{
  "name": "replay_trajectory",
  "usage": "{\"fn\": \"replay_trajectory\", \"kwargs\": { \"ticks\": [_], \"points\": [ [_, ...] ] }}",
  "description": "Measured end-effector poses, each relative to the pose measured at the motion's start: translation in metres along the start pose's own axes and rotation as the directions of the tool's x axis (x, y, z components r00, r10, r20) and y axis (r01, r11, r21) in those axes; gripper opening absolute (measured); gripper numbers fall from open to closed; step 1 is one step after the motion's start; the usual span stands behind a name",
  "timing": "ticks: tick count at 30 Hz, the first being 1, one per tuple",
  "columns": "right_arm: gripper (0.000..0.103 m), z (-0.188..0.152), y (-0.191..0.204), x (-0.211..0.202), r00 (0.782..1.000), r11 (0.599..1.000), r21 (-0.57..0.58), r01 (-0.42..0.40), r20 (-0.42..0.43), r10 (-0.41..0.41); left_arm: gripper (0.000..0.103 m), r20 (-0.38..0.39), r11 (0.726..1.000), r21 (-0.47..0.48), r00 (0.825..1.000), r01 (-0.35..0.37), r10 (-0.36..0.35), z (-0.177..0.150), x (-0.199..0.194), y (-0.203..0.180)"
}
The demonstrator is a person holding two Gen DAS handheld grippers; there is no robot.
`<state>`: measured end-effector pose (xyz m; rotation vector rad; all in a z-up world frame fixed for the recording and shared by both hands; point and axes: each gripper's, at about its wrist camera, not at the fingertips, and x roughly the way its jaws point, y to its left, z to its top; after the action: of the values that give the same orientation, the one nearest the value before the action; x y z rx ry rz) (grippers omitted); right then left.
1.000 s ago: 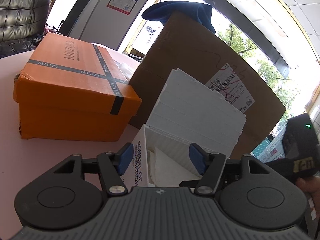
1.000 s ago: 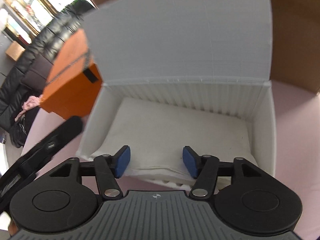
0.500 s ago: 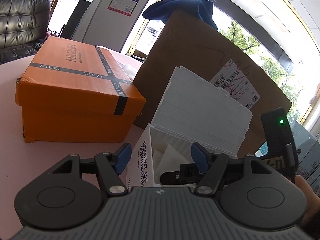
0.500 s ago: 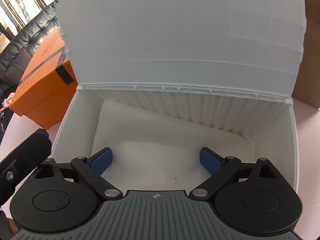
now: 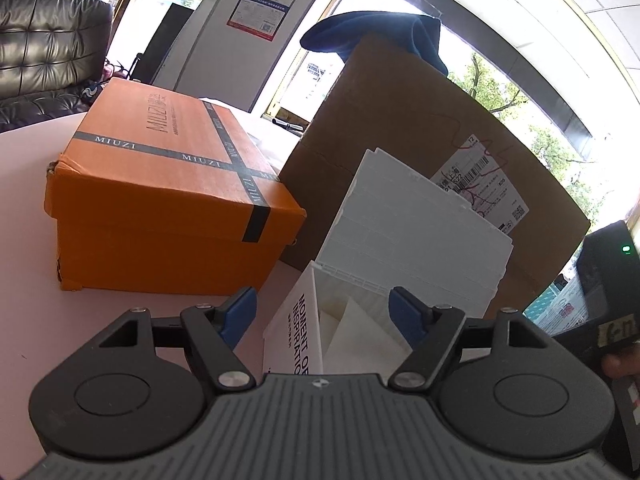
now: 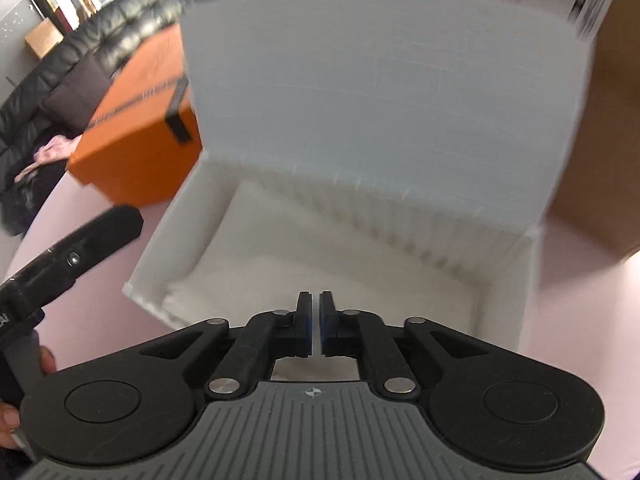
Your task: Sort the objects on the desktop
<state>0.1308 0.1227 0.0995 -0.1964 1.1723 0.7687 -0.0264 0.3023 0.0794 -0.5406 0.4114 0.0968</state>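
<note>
One open white box [image 6: 532,280] holds white padding [image 6: 320,248]; left gripper [image 5: 322,312] gapes, right gripper [image 6: 315,322] nearly closed, empty.

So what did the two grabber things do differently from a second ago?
The right gripper snapped its fingers almost shut and pulled back from inside the white box, holding nothing visible. The left gripper stayed open. The white box's lid stayed up, and the orange box never moved.

We see the right gripper [image 6: 315,322], spread wide half a second ago, now nearly closed and pulled back from the white box [image 6: 528,280] toward 6 o'clock.
</note>
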Motion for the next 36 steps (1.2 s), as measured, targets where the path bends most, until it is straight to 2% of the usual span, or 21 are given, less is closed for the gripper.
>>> {"fn": "replay_trajectory", "kwargs": {
  "ticks": [7, 8, 10, 11, 14, 20, 22, 23, 25, 27, 30, 32, 33, 34, 36],
  "points": [
    [0.010, 0.006, 0.016, 0.020, 1.000, 1.000, -0.029, -0.009, 0.025, 0.009, 0.076, -0.009, 1.000, -0.002, 1.000, -0.014, 0.014, -0.001, 0.004, 0.001],
    [0.010, 0.005, 0.019, 0.024, 0.999, 0.999, -0.037, 0.013, 0.052, -0.011, 0.076, -0.010, 1.000, -0.002, 1.000, -0.016, 0.016, -0.001, 0.005, 0.002],
    [0.012, -0.002, 0.021, 0.036, 0.988, 0.992, -0.058, 0.111, 0.117, -0.103, 0.076, -0.013, 1.000, -0.002, 1.000, -0.020, 0.020, -0.002, 0.006, 0.002],
    [0.012, -0.003, 0.023, 0.043, 0.978, 0.983, -0.053, 0.178, 0.122, -0.170, 0.076, -0.015, 1.000, -0.002, 1.000, -0.022, 0.022, -0.002, 0.006, 0.002],
    [0.009, -0.002, 0.026, 0.053, 0.964, 0.971, -0.041, 0.235, 0.137, -0.227, 0.076, -0.013, 1.000, -0.001, 1.000, -0.022, 0.022, -0.002, 0.006, 0.002],
    [0.011, -0.004, 0.029, 0.042, 0.944, 0.961, 0.003, 0.277, 0.185, -0.272, 0.076, 0.005, 0.999, 0.017, 0.999, -0.033, 0.033, -0.001, 0.004, 0.002],
    [0.026, -0.010, 0.024, 0.025, 0.945, 0.973, 0.048, 0.224, 0.233, -0.229, 0.076, 0.008, 0.999, 0.015, 0.999, -0.035, 0.035, 0.000, 0.004, 0.003],
    [0.030, -0.016, 0.022, 0.014, 0.940, 0.978, 0.069, 0.197, 0.270, -0.208, 0.076, 0.009, 0.999, 0.012, 1.000, -0.030, 0.030, 0.000, 0.004, 0.004],
    [0.045, -0.029, 0.018, -0.010, 0.917, 0.981, 0.107, 0.161, 0.352, -0.188, 0.077, 0.001, 1.000, 0.016, 1.000, -0.016, 0.016, 0.001, 0.005, 0.003],
    [0.051, -0.047, 0.011, -0.036, 0.876, 0.980, 0.135, 0.148, 0.442, -0.193, 0.082, -0.015, 0.999, 0.039, 1.000, 0.008, -0.007, -0.001, 0.007, 0.000],
    [0.055, -0.071, -0.002, -0.066, 0.813, 0.978, 0.163, 0.130, 0.547, -0.199, 0.082, -0.035, 0.996, 0.084, 0.999, 0.029, -0.026, -0.005, 0.010, -0.008],
    [0.072, -0.090, -0.015, -0.083, 0.767, 0.977, 0.172, 0.129, 0.607, -0.209, 0.082, -0.036, 0.994, 0.112, 0.999, 0.018, -0.014, -0.008, 0.012, -0.012],
    [0.080, -0.096, -0.019, -0.086, 0.753, 0.975, 0.176, 0.135, 0.621, -0.216, 0.082, -0.034, 0.992, 0.122, 0.999, 0.012, -0.008, -0.009, 0.012, -0.013],
    [0.081, -0.102, -0.024, -0.090, 0.741, 0.974, 0.179, 0.142, 0.633, -0.224, 0.082, -0.035, 0.991, 0.131, 0.999, 0.006, -0.002, -0.010, 0.014, -0.014],
    [0.081, -0.110, -0.037, -0.093, 0.749, 0.969, 0.183, 0.164, 0.617, -0.243, 0.082, -0.046, 0.991, 0.135, 0.999, -0.002, 0.008, -0.011, 0.017, -0.013]
  ]
}}
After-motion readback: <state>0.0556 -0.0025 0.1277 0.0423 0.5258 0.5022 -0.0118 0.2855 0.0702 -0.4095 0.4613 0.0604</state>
